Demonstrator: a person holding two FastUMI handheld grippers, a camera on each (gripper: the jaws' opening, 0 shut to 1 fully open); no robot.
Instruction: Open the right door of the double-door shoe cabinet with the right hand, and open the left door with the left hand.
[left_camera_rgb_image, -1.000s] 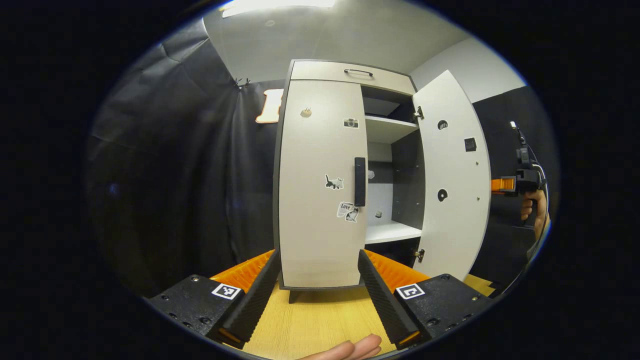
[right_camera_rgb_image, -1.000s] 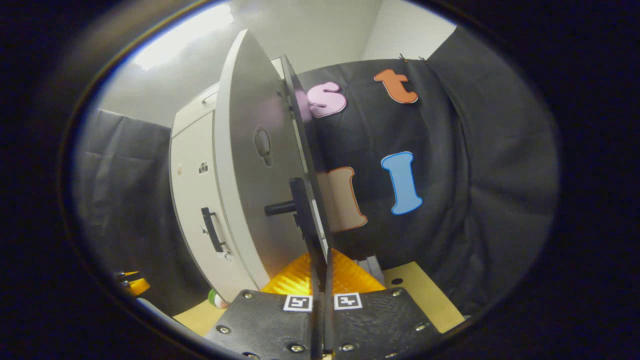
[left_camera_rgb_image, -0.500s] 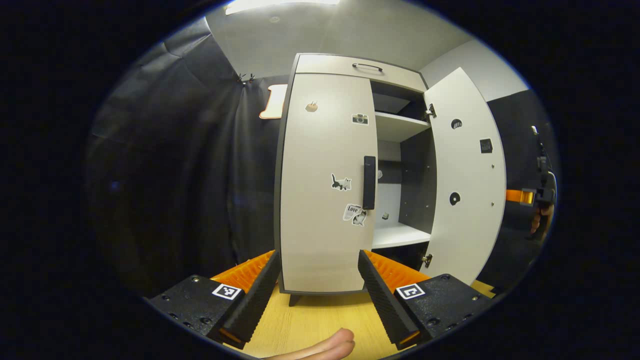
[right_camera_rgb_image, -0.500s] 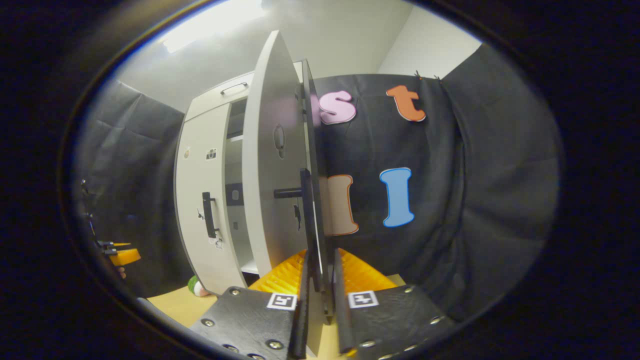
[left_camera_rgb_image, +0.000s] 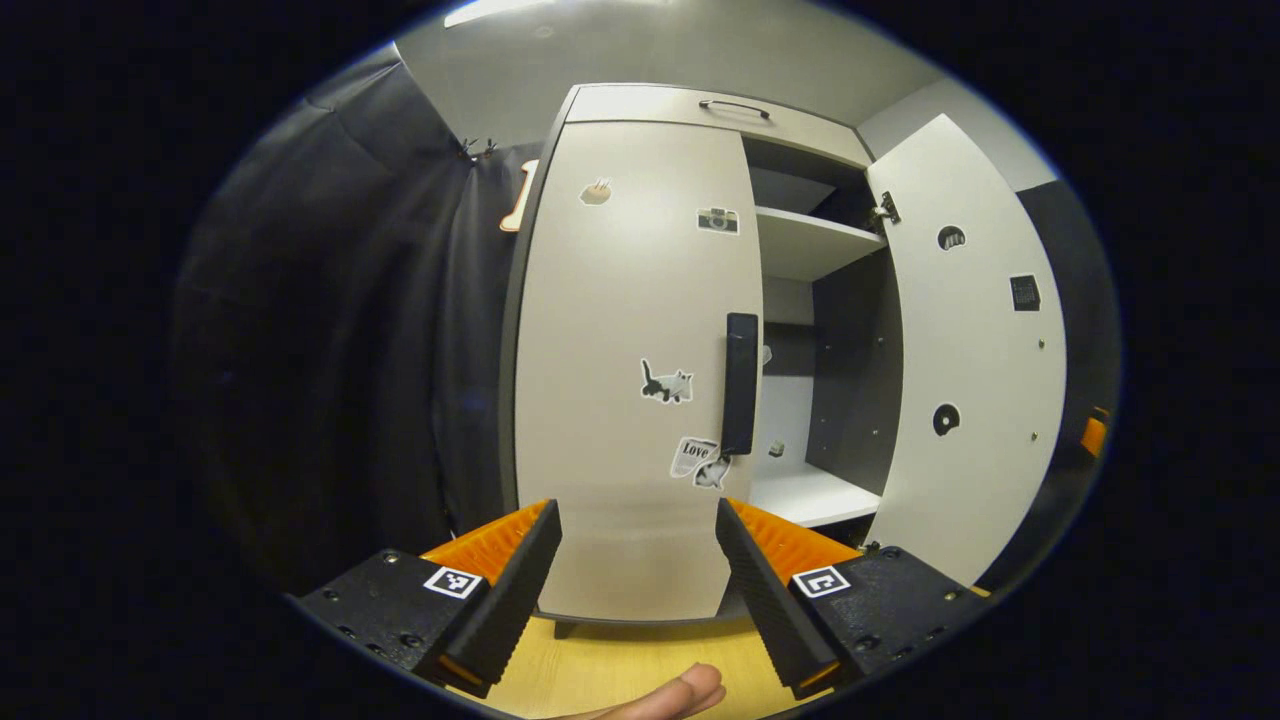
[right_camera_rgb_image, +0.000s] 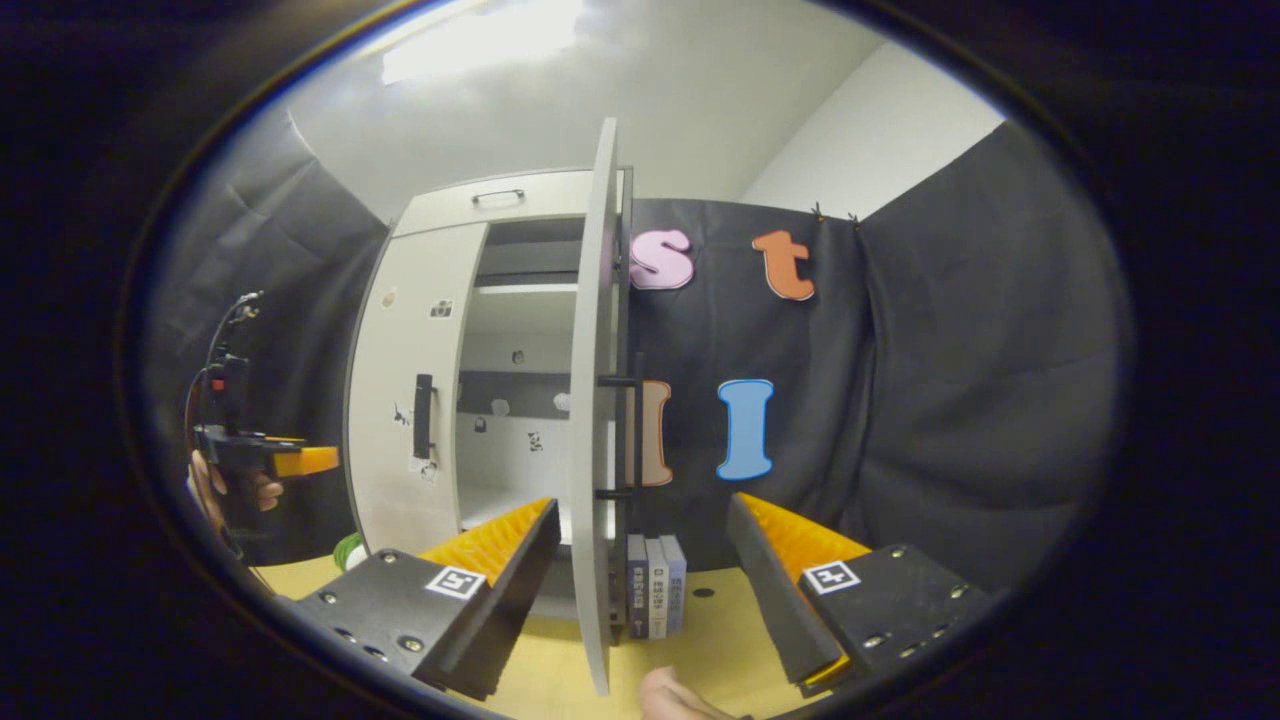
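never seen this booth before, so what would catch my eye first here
The shoe cabinet stands half open: its right door is swung wide, baring shelves, while the left door, dotted with stickers, is shut. In the left gripper view the left gripper, open, faces that door below its dark handle. In the right gripper view the right gripper, open, straddles the right door's edge.

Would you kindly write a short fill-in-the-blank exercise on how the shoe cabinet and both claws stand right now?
1. The right door stands ___.
2. The left door is still ___.
3. The right claw has its fingers ___, holding nothing.
4. The left claw faces the left door's black ___.

Missing words: open; closed; apart; handle
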